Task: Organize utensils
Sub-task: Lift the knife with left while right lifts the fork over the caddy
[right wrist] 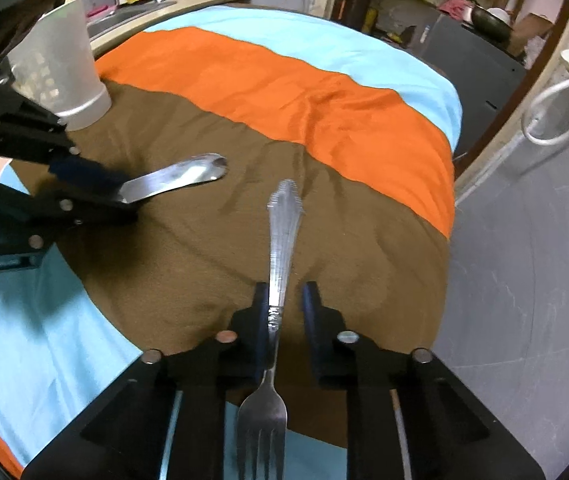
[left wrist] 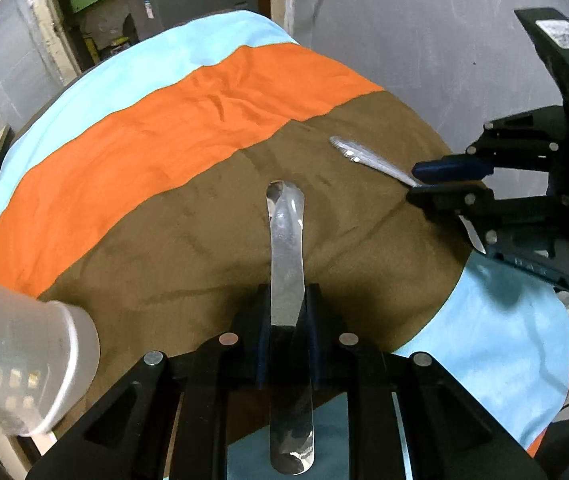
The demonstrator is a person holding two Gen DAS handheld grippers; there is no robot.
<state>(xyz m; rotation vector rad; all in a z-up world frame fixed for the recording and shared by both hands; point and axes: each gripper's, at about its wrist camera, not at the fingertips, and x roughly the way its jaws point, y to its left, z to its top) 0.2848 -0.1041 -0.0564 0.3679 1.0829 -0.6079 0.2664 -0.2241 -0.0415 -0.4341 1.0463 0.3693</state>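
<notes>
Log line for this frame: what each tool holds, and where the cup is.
left tool: shut on spoon | right tool: holding fork | cup: upright on cloth, no utensils visible inside

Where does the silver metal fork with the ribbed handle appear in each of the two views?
Left wrist view: the silver metal fork with the ribbed handle is at the right, held by the right tongs, handle end pointing left.
Right wrist view: it runs up the centre, tines at the bottom edge.
Shared landmark: the translucent white plastic cup on the brown part of the cloth.
</notes>
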